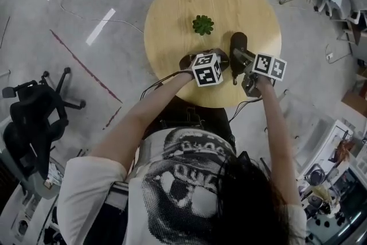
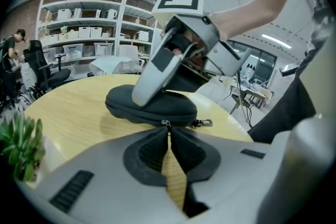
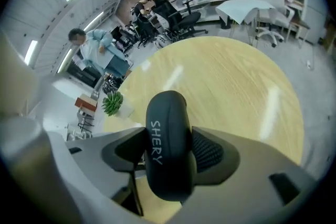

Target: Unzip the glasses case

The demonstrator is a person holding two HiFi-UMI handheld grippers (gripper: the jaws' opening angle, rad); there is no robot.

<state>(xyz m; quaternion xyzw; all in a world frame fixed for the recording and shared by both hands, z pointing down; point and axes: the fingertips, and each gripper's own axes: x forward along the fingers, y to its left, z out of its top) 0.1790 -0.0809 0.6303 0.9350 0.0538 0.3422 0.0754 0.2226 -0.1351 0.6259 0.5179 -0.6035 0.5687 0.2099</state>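
Right gripper view: the right gripper (image 3: 169,152) is clamped across the black glasses case (image 3: 166,113), with its pads pressing both sides. Left gripper view: the left gripper (image 2: 169,132) has its jaws nearly together, pinching the zipper pull (image 2: 166,124). The case rests on the round wooden table (image 2: 73,113).
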